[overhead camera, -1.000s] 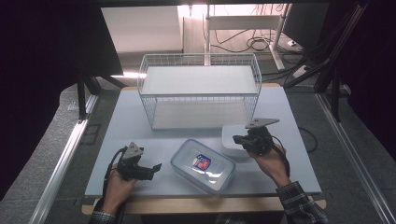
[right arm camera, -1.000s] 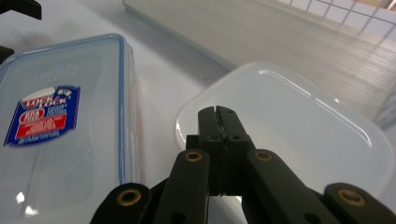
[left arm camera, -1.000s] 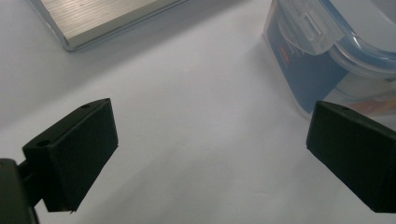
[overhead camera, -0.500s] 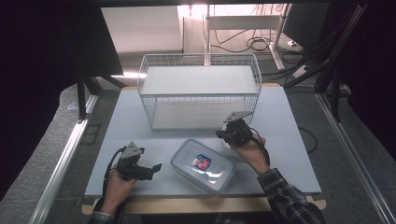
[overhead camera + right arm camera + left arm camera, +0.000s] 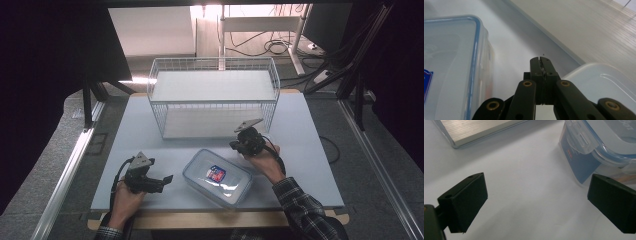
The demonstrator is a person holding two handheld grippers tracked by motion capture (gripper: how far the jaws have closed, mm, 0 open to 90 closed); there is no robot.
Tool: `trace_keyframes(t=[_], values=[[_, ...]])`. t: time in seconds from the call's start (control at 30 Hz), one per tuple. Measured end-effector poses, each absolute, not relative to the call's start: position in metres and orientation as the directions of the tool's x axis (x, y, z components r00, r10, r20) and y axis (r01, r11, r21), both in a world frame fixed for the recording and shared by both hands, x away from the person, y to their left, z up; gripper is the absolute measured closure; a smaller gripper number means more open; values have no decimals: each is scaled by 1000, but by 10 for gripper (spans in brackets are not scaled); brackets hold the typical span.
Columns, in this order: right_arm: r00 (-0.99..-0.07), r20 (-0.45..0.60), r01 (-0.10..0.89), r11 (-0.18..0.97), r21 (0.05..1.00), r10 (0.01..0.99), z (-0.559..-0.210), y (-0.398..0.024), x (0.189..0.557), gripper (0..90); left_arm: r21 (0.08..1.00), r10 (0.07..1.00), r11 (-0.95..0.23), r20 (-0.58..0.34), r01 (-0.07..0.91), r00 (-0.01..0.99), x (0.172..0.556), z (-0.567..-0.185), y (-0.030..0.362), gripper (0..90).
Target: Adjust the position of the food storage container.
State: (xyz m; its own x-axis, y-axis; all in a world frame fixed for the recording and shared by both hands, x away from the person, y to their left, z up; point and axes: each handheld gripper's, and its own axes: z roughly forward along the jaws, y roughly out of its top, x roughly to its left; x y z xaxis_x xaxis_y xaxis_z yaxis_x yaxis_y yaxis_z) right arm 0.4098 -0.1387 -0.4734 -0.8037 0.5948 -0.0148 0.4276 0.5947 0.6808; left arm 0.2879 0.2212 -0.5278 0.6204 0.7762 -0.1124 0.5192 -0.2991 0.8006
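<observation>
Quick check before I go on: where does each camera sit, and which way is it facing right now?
High view: above the person's side, facing forward and down on the table; both forearms, left gripper, right gripper.
Left gripper view: along its open fingers toward the lidded container.
Right gripper view: along its shut fingers, container to its left.
Shared: the container.

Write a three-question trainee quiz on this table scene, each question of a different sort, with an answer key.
1. True or false: the right gripper has its jaws spread wide.
2. Which gripper is open? A) left gripper B) right gripper
3. What stands behind the lidded plastic container on the table?

Key
1. False; its jaws are shut together, holding nothing.
2. A
3. A white wire basket.
</observation>
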Motion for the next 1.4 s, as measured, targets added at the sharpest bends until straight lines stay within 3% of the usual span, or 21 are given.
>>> trace_keyframes(t=[0.67, 1.17, 1.4], values=[[-729, -2, 492, 525, 695, 685, -472, -197, 406, 895, 797, 777, -304, -110, 522, 620, 288, -528, 221, 34], [-612, -6, 558, 437, 706, 791, -474, -260, 405, 894, 798, 773, -309, -107, 518, 626, 288, -528, 220, 33], [-651, -4, 501, 433, 749, 759, -467, -262, 383, 892, 788, 765, -305, -131, 534, 631, 288, -527, 217, 43]])
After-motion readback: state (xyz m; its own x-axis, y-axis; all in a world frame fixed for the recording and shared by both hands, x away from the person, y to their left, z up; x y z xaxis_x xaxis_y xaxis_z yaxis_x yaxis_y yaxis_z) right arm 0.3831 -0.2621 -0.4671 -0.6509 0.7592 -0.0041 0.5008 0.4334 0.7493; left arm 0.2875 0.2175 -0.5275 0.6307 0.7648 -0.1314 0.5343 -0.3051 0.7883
